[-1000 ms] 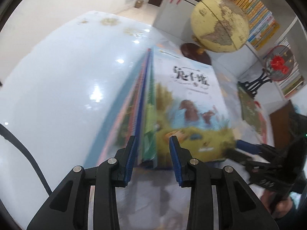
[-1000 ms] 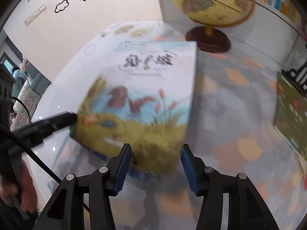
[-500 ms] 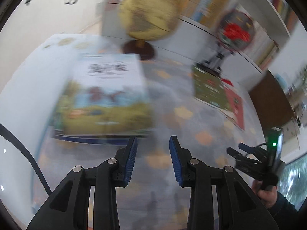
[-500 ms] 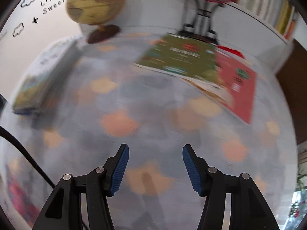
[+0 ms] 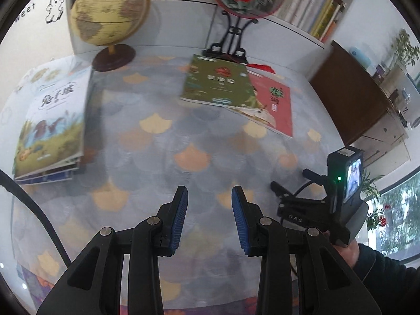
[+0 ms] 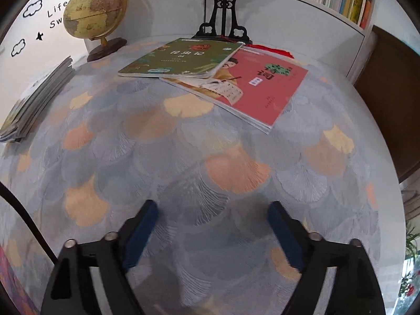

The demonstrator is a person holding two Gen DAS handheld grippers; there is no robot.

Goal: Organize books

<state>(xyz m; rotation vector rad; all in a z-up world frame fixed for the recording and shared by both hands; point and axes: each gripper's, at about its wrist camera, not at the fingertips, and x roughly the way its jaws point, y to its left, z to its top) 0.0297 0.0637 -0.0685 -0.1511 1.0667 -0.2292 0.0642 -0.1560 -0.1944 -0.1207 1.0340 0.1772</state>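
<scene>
A stack of picture books (image 5: 50, 128) lies flat at the table's left; it shows edge-on in the right wrist view (image 6: 34, 99). A green book (image 5: 218, 81) lies partly on a red book (image 5: 275, 105) at the far middle; both show in the right wrist view, green (image 6: 181, 57) over red (image 6: 257, 86). My left gripper (image 5: 210, 204) is open and empty above the patterned cloth. My right gripper (image 6: 212, 223) is open wide and empty, short of the two books; its body shows in the left wrist view (image 5: 323, 204).
A globe (image 5: 107, 13) on a wooden base stands at the back left. A round red-flower screen on a black stand (image 5: 236, 26) stands behind the green book. A bookshelf (image 5: 309, 13) runs along the back. A dark cabinet (image 5: 351, 94) stands right.
Both grippers let go of the picture book, now flat on the left stack. Both swung right toward the green and red books. The right gripper opened wider.
</scene>
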